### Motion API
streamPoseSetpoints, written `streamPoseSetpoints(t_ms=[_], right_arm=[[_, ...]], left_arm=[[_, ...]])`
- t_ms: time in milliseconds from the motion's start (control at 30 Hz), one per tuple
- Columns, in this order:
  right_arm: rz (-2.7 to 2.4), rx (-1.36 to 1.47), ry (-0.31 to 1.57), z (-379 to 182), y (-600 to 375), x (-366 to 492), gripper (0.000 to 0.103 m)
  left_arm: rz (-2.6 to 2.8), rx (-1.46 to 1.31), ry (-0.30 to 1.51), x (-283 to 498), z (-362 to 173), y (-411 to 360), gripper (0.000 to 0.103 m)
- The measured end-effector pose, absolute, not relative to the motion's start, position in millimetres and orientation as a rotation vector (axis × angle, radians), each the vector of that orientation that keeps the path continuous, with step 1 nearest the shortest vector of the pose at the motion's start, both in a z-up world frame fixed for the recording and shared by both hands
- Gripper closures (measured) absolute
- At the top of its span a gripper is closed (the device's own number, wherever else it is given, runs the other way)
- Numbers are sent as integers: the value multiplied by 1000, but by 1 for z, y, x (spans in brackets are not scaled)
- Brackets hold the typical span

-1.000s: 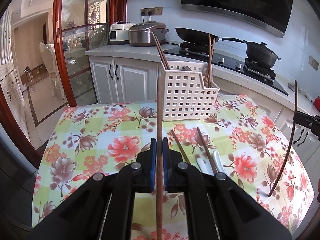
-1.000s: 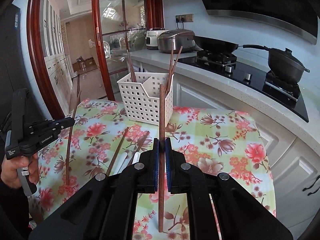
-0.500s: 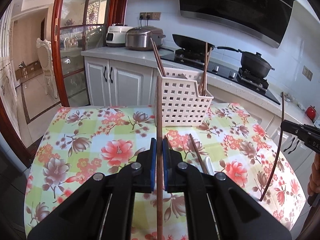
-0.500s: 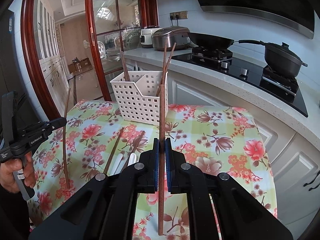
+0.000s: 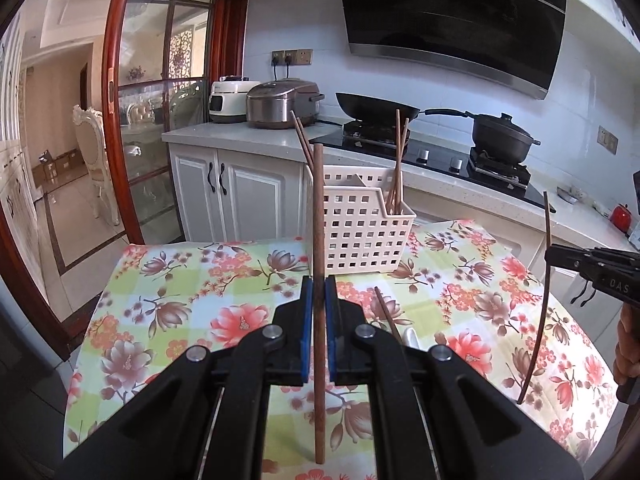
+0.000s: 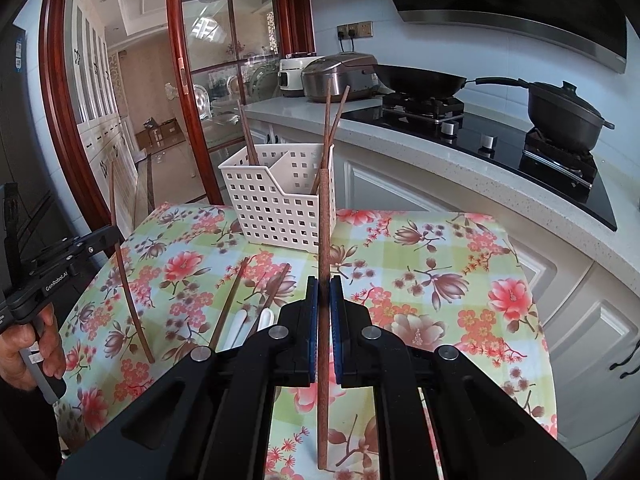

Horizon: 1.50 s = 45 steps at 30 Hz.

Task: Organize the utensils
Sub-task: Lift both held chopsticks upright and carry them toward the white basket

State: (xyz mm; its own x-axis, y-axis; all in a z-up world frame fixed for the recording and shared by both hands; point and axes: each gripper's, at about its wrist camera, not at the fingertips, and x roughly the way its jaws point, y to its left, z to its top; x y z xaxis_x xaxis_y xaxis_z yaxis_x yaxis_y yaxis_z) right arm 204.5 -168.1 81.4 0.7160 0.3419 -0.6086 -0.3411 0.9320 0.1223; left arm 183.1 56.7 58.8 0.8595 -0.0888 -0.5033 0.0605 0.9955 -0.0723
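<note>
risen since before, left gripper point(image 5: 319, 292) and right gripper point(image 6: 324, 292) each keep jaws clamped on a chopstick point(image 5: 318, 216).

A bright kitchen: white wall point(image 5: 280, 20), black hood point(image 5: 452, 20), white cabinets point(image 5: 236, 196), and a stove point(image 6: 500, 136) with a wok point(image 5: 376, 106) and pot point(image 6: 560, 112). Red-framed glass door point(image 5: 160, 120) opens onto a tiled floor point(image 5: 76, 224).

"GenRobot.AI" on the left claw point(image 6: 80, 249) (right shows "DAS").

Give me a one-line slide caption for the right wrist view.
Right gripper clamps a brown chopstick upright before the white basket on the floral tablecloth.
</note>
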Motion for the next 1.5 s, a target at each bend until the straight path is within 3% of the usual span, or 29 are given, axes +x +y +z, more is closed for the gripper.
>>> streamPoseSetpoints(t_ms=[1133, 1500], right_arm=[[378, 31, 643, 102, -166, 214, 95], [385, 37, 587, 137, -152, 253, 95]], left_arm=[[-91, -62, 494, 193, 82, 64, 97], [-132, -50, 434, 235, 125, 61, 97]])
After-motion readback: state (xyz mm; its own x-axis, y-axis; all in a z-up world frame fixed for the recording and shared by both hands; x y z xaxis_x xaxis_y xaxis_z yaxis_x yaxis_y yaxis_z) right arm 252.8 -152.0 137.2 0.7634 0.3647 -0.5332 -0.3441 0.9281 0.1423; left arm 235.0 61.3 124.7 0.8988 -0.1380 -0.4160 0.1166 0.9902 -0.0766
